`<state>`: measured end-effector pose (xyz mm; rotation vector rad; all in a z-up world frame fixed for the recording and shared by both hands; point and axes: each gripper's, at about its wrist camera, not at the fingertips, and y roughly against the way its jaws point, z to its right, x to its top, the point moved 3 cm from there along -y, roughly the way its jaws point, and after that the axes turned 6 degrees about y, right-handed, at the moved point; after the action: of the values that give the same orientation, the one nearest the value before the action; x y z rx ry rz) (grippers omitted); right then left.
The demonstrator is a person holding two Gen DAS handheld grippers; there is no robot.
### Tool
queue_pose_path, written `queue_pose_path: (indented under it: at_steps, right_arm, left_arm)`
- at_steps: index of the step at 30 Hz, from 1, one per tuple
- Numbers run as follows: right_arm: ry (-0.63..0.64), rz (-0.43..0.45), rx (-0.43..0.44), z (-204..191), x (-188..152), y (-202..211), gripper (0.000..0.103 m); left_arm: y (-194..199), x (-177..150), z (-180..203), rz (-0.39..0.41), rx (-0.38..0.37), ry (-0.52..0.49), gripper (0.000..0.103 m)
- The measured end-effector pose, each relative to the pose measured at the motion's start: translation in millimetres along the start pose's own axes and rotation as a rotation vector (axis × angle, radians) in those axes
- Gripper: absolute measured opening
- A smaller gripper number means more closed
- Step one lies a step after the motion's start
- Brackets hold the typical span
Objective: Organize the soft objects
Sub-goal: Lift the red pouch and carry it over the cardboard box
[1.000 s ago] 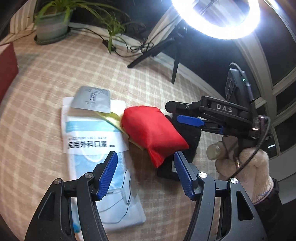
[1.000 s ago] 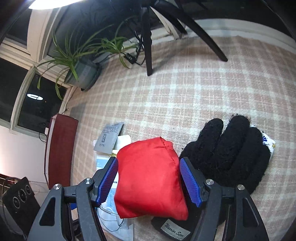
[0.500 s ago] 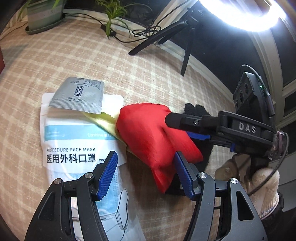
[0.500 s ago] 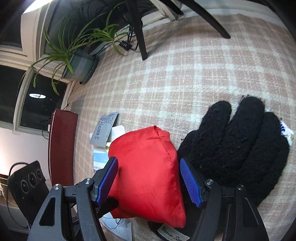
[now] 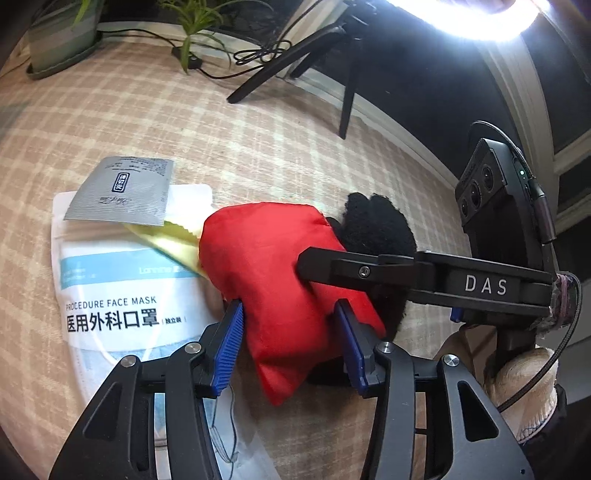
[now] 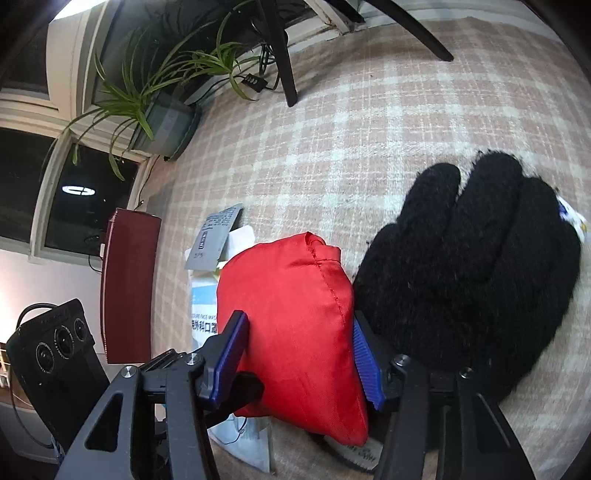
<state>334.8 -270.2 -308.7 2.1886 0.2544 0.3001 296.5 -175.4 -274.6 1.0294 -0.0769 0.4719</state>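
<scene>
On plaid woven cloth point(image 5: 258, 147), both closing tools point(image 5: 288, 339) point(image 6: 299, 354) squeeze the puffy red satin pouch point(image 6: 291, 317).

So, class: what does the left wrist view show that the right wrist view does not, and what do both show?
Only the left wrist view: the ring light, a yellow cloth and a white-gloved hand.

Only the right wrist view: the dark red box and a patterned white item behind the glove.

Both: the red pouch between the closing jaws of the left gripper and right gripper, the black glove, the face mask pack, the grey sachet and the potted plant.
</scene>
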Motion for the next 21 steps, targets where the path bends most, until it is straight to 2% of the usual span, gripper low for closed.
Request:
queue_pose_path:
  at_steps: [6,10,16,21]
  right_arm:
    - [-0.008,0.053,-0.003,-19,-16,22,0.051]
    - [0.013,0.098,-0.015,-45,-25,40,0.051]
    - [0.050,0.157,-0.011,-105,-38,51,0.051]
    - [0.088,0.196,0.004,-163,-46,45,0.051]
  left_arm:
    - [25,-9,12,0.024,-0.040,-0.051,0.047]
    - [53,-17,16,0.053,-0.064,-0.107,0.047]
    - [108,-27,0,0.112,-0.087,-0.157,0.047]
    - [157,-29,-29,0.153,-0.100,-0.164,0.047]
